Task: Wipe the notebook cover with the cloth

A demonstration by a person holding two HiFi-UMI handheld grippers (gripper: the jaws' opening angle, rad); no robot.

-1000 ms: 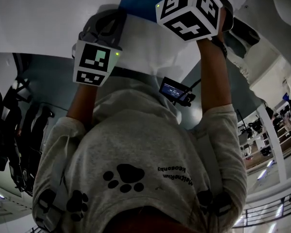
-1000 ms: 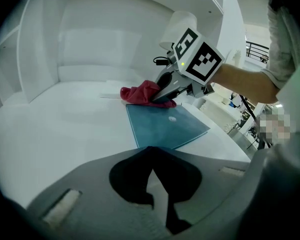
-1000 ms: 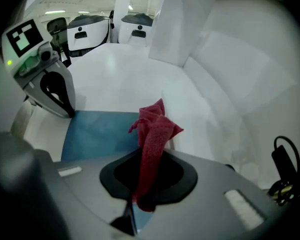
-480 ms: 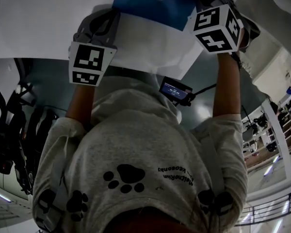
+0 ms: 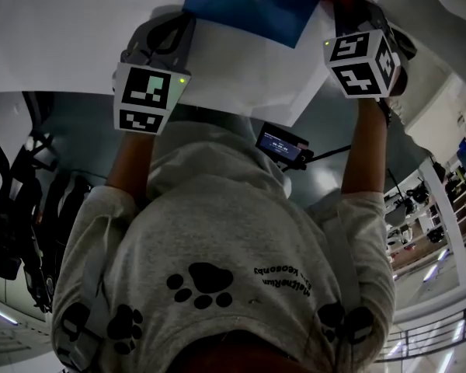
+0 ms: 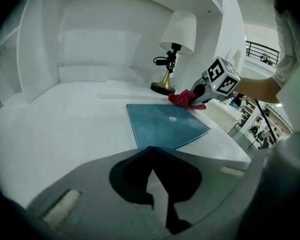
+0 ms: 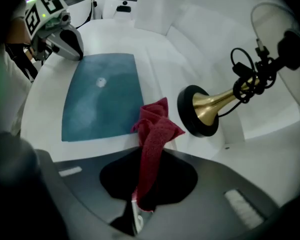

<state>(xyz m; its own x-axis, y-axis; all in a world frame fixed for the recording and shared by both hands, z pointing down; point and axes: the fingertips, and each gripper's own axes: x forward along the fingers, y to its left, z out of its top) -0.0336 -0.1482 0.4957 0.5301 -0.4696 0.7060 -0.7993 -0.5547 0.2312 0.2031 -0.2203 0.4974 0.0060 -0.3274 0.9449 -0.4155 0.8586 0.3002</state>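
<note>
White surface [image 6: 65, 119], blue notebook [image 6: 165, 124] lying flat.
Right hand-held gripper [image 7: 145, 176] pinches red cloth [image 7: 155, 129] at notebook's corner; left hand-held gripper [image 6: 151, 156] pressed together, empty, at opposite edge.

Your cloth [image 7: 152, 129] is red terry, rough and nubby, with a matt nap. The notebook cover [image 7: 102, 96] looks smooth and nearly matt, teal, with a faint cloudy sheen across it. The table [image 7: 155, 64] under the notebook is white, smooth and softly satin. Just beside the notebook, the lamp base [image 7: 210, 109] is polished brass-coloured metal, glossy, on a matt black foot. The lamp shade [image 6: 179, 31] above it looks matt white, fabric or paper. Your sweatshirt [image 5: 217, 231] is soft grey fleecy cloth with flat black printed paw marks.
</note>
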